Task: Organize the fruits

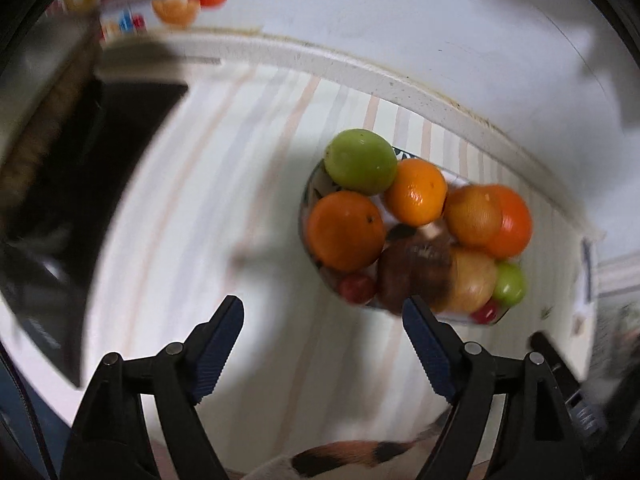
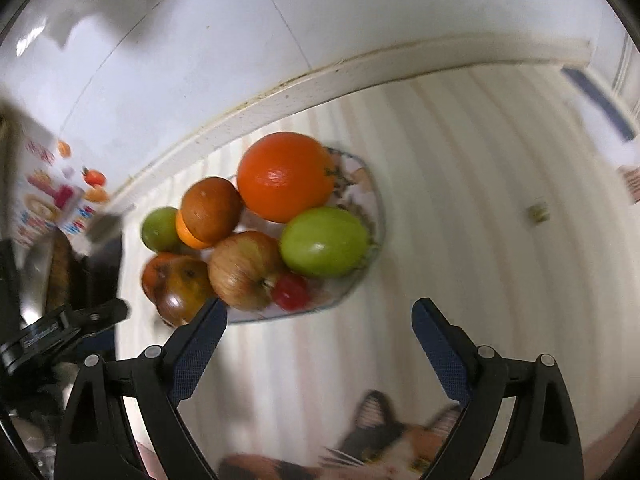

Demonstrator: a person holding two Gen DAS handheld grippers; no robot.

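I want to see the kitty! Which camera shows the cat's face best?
The right wrist view. There the cat looks up from the bottom edge, between the open fingers of the right gripper, with its ears, whiskers and face showing. The left wrist view catches only a blurry strip of its orange, black and white fur, no face.

Looks like a home kitchen: striped tablecloth (image 2: 460,200) against white wall tiles (image 2: 200,40), fruit plate (image 2: 370,200), calico cat (image 2: 384,444) at the table edge.
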